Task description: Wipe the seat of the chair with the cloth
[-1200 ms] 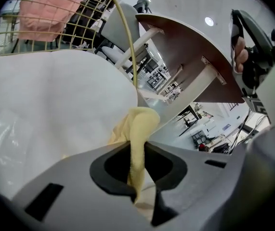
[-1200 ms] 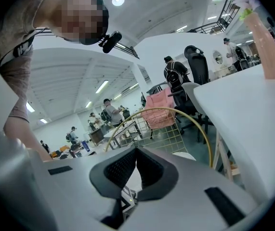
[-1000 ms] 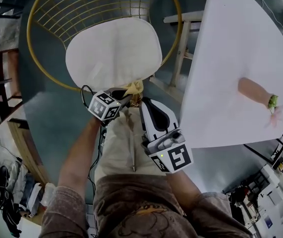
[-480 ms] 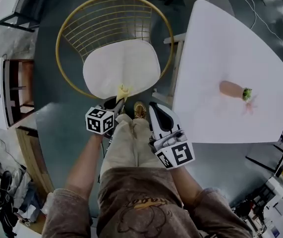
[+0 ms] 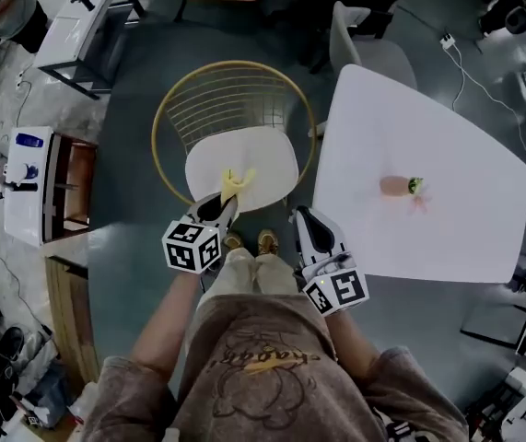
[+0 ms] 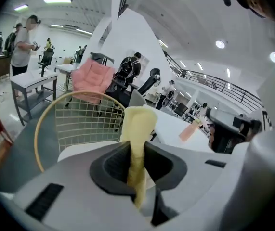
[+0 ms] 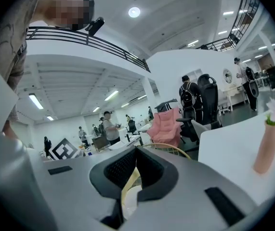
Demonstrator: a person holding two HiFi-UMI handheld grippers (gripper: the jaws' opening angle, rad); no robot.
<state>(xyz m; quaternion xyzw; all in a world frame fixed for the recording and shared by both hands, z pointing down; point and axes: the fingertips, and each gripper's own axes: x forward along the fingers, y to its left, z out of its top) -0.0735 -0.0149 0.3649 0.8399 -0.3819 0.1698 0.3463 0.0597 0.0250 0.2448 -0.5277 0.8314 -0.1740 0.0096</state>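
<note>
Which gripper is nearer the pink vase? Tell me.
Right. The right gripper hangs beside the table's near edge, short of the vase; the left gripper, holding the yellow cloth, is farther, over the chair seat.

Just to the right of your right gripper (image 5: 303, 214) you have a white table (image 5: 447, 238). A pink vase (image 5: 393, 186) with a flower stands on it, well apart from the jaws. Past the table's far corner is a pale grey chair (image 5: 366, 52). Well to the left of your left gripper (image 5: 226, 201) sits a wooden cabinet (image 5: 60, 182). Far ahead of it are a pink armchair (image 6: 91, 78), a white desk (image 5: 87, 12) and a standing person (image 6: 24, 37).
</note>
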